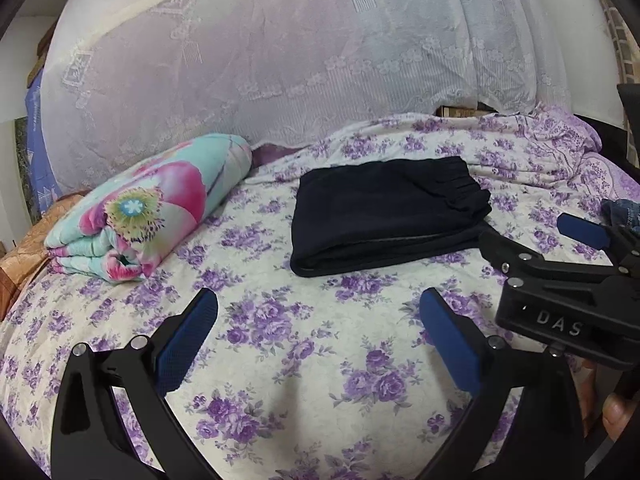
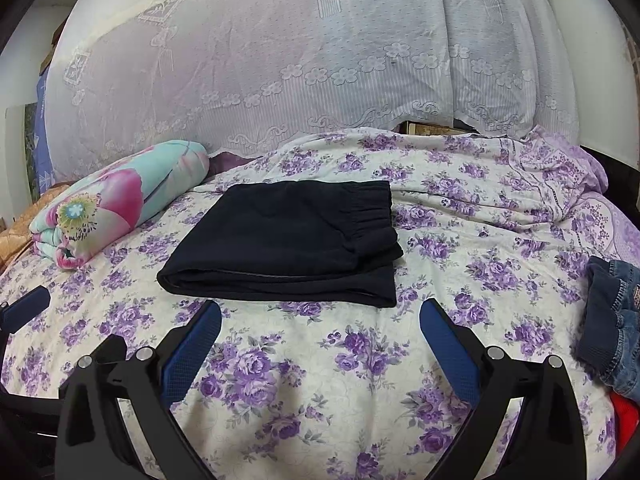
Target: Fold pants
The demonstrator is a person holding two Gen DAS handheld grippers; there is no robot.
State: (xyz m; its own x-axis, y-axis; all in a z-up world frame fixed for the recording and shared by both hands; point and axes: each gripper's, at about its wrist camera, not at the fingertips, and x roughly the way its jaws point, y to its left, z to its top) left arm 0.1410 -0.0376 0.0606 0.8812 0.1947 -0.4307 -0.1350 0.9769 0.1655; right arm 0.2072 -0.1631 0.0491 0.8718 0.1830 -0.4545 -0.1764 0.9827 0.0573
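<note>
Nearest, the left gripper (image 1: 318,312) and right gripper (image 2: 320,320) hang spread wide and empty over the bedsheet (image 2: 320,380), seemingly because the fold looks finished. At twelve o'clock beyond them the pants (image 2: 284,240) lie folded; jeans (image 2: 612,320) wait at three.

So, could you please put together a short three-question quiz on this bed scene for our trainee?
1. True or false: the black pants lie folded on the floral sheet.
2. What rests at the far left of the bed?
A. a folded flowered blanket
B. a laundry basket
C. a stack of books
3. Fill in: both the left claw and the right claw stand ____ with nothing between the pads.

Key
1. True; they form a neat rectangle, waistband at the right.
2. A, the flowered blanket.
3. open.
</note>
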